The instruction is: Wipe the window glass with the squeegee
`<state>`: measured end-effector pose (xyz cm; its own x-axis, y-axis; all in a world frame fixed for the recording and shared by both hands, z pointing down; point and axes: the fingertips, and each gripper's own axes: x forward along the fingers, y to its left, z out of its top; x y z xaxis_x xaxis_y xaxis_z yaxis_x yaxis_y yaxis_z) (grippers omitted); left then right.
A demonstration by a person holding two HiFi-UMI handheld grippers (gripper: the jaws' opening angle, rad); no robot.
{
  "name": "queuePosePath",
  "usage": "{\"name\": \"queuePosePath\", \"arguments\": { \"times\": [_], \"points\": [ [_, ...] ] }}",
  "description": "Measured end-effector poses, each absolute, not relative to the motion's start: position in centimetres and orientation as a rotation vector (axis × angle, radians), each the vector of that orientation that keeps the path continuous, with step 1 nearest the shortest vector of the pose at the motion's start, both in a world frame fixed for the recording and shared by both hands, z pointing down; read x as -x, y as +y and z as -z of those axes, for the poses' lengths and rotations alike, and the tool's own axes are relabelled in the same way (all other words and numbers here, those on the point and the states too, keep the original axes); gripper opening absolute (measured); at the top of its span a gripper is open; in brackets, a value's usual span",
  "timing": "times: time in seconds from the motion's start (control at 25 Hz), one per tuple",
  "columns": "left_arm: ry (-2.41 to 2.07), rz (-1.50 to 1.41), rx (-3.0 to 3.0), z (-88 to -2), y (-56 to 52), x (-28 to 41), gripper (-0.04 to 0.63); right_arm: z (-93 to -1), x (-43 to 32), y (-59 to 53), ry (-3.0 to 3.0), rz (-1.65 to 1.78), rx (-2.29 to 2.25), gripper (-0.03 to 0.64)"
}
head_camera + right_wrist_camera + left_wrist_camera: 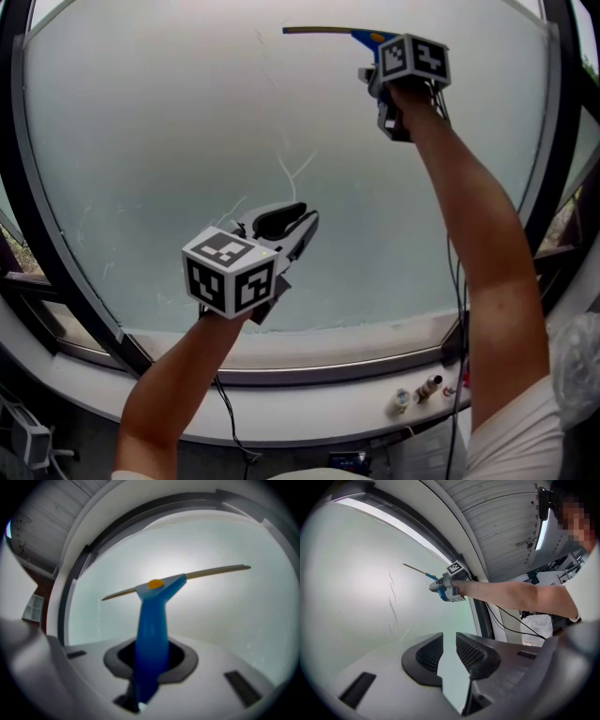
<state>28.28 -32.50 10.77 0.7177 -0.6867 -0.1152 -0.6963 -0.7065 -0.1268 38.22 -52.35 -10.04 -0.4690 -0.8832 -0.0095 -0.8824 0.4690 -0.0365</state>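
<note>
Squeegee [152,630] handle, blue, sits clamped between the jaws of the right tongs [375,75], and its thin blade lies roughly level at the upper part of the window glass [169,141]. The person's right arm [487,244] reaches high up the pane. The left tongs [298,217] hover lower, near the middle of the pane, jaws a little apart with nothing between them. Thin pale streaks [286,169] run down the glass between the two tools.
</note>
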Motion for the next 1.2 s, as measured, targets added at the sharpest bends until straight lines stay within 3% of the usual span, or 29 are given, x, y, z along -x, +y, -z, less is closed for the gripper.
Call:
{"name": "queuePosePath", "arguments": {
  "times": [1.2],
  "points": [
    [1.144, -0.06, 2.838, -15.0, -31.0, -29.3, 0.107, 0.9, -39.1, -51.5, 2.72, 0.167, 1.657, 0.089]
  ]
}}
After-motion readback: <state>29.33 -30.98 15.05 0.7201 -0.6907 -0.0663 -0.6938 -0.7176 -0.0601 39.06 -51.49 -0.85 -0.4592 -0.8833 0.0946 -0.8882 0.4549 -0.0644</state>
